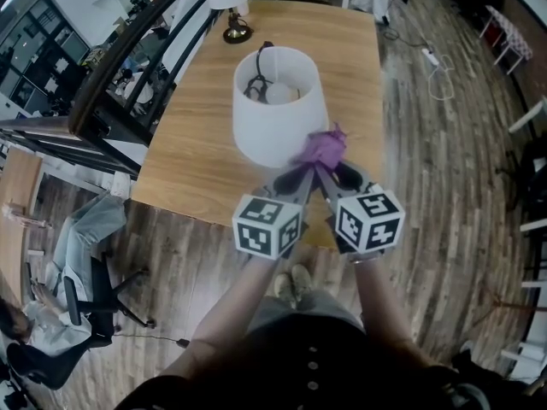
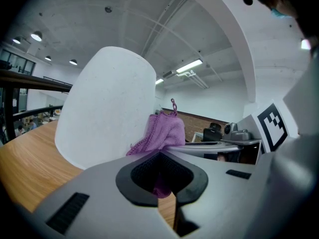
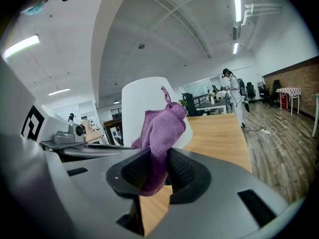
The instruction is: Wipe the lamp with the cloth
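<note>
At the left a dark railing [image 1: 128, 62] runs close along the left edge of the wooden surface [image 1: 184, 156], and an office chair [image 1: 81, 295] stands on the floor beside the near corner. Two lamps stand on the surface: the lamp [image 1: 278, 114] with the wide white shade sits close to the near edge, and a second lamp [image 1: 231, 11] stands well apart at the far end. Bare wood shows on both sides of the shade. One purple cloth [image 1: 323, 148] lies against the shade's lower right side. Two grippers meet at it. The left gripper [image 2: 160, 178] is clenched on a low fold of the cloth, and the right gripper [image 3: 154, 171] is clenched on it too, with the cloth bunching above its pads. To the right the plank floor [image 1: 444, 169] lies open
</note>
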Demonstrator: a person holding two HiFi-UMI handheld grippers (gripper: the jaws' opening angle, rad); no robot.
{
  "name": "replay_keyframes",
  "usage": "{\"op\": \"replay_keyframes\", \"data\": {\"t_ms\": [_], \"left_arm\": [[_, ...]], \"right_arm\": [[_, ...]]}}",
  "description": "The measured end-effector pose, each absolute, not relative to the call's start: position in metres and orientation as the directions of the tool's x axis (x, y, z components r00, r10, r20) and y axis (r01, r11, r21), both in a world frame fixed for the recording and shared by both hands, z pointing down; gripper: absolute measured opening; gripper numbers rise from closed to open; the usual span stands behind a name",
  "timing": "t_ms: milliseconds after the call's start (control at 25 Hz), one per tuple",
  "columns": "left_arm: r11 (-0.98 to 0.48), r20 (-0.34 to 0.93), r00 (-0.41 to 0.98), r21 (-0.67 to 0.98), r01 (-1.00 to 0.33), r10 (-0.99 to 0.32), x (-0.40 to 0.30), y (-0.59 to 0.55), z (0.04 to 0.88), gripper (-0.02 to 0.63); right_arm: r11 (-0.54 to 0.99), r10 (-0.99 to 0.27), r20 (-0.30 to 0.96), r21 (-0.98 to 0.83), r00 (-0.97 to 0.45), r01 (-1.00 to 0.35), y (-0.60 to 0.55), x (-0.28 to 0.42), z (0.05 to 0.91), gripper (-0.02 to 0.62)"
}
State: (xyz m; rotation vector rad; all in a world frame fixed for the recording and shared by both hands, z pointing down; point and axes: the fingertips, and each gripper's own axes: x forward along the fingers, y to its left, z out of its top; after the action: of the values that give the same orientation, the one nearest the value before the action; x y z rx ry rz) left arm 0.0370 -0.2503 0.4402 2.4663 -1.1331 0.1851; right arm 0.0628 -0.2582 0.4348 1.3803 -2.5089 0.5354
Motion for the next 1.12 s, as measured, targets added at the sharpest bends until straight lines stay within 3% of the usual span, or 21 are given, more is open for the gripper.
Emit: {"op": "replay_keyframes", "data": {"t_ms": [600, 1120], "left_arm": [[-0.652, 0.212, 0.7, 0.256, -0.713, -0.682, 0.06, -0.263, 0.391, 0.012], [-0.694, 0.056, 0.728, 0.258, -0.672, -0.684, 0.073, -0.294, 0.324, 0.012]], "right_arm": [[0.473, -0.837, 0.227, -0.157, -0.498, -0.867, -0.268, 0.087, 0.376, 0.098], [0.466, -0.874, 0.114, -0.073, -0.472, -0.882, -0.308, 0.104, 0.318, 0.098]]}}
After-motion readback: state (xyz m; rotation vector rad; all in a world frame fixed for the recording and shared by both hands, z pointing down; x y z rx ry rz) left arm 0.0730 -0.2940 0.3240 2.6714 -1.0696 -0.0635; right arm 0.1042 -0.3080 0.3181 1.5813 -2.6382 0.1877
